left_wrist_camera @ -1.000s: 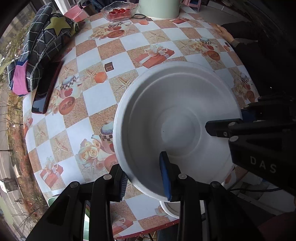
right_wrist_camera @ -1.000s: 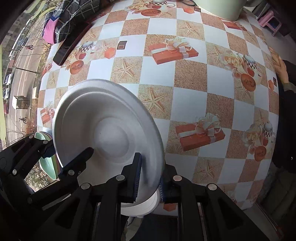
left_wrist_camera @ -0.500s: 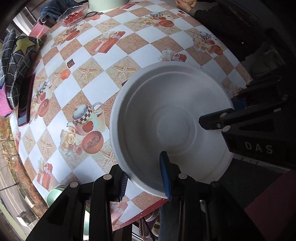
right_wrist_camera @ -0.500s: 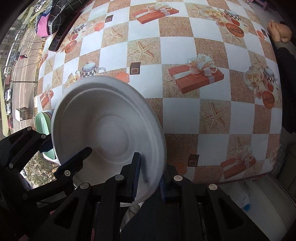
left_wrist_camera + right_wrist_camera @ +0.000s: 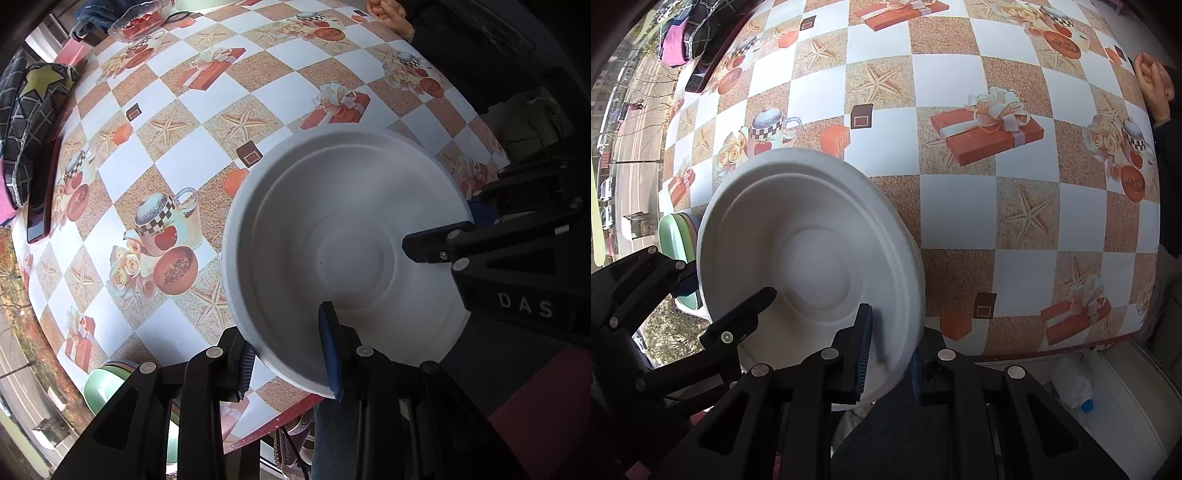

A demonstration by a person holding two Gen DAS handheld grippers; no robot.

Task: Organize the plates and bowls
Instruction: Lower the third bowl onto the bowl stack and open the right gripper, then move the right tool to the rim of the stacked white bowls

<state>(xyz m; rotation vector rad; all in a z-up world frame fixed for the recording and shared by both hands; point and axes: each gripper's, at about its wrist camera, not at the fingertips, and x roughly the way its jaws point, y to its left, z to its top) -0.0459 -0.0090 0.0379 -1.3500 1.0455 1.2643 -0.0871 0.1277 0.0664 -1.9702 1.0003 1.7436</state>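
A white paper plate (image 5: 343, 243) is held in the air over the table's near edge by both grippers. My left gripper (image 5: 291, 354) is shut on its near rim. My right gripper (image 5: 886, 354) is shut on the plate's (image 5: 809, 258) right rim. Each gripper also shows at the plate's far side in the other's view: the right one (image 5: 443, 247), the left one (image 5: 746, 306). A stack of pastel bowls, green outermost (image 5: 103, 387), sits at the table's near left edge, also in the right wrist view (image 5: 674, 236).
The round table (image 5: 960, 92) has a checkered cloth with gift-box and starfish prints. A dark phone (image 5: 42, 199) and a plaid bag (image 5: 26, 122) lie at far left. A glass dish with red fruit (image 5: 140, 20) stands at the back. A seated person's hands (image 5: 1152, 81) rest at the right edge.
Both grippers have carried the plate back toward the table's near edge, and the views swung. The green bowl stack has come into view at the left.
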